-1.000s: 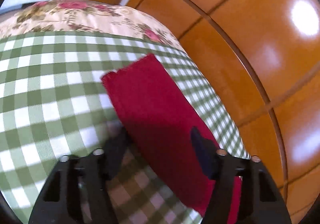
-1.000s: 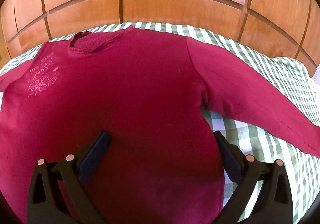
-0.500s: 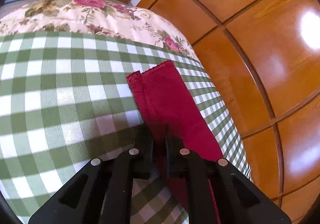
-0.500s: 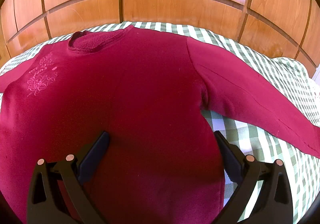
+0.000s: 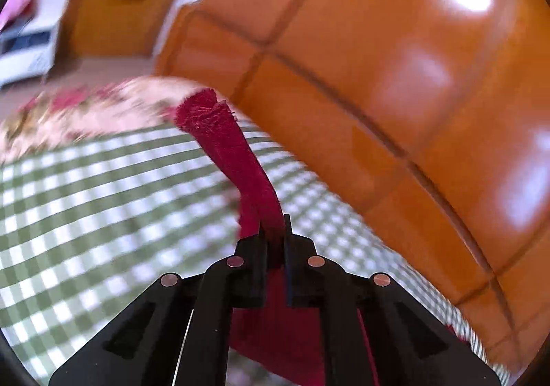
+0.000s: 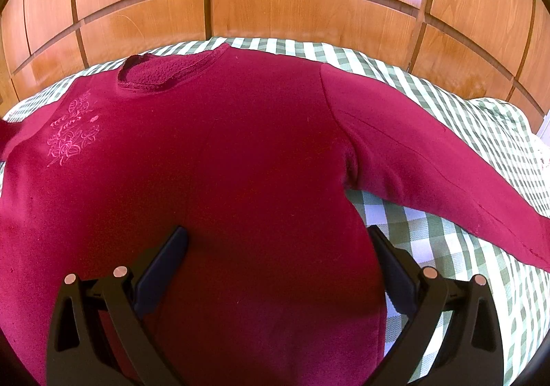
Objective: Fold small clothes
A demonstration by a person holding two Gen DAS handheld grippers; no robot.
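A dark red long-sleeved sweater [image 6: 223,162] lies flat, front up, on a green-and-white checked cloth [image 6: 447,241], with a pink flower embroidery [image 6: 72,135] on its chest. Its right sleeve [image 6: 447,172] stretches out to the right. My right gripper [image 6: 278,248] is open, hovering over the sweater's lower body. In the left wrist view, my left gripper [image 5: 273,227] is shut on the other sleeve [image 5: 237,159] and holds it raised off the cloth [image 5: 86,196], the cuff [image 5: 202,110] sticking up. That view is motion-blurred.
A glossy wooden panelled headboard [image 6: 275,0] runs right behind the sweater and shows at the right of the left wrist view [image 5: 395,76]. A floral bedspread [image 5: 86,110] lies beyond the checked cloth. A white piece of furniture [image 5: 24,52] stands far left.
My left gripper closed on the left sleeve and has lifted it off the cloth, tilting the view upward. The right gripper has stayed still and open.
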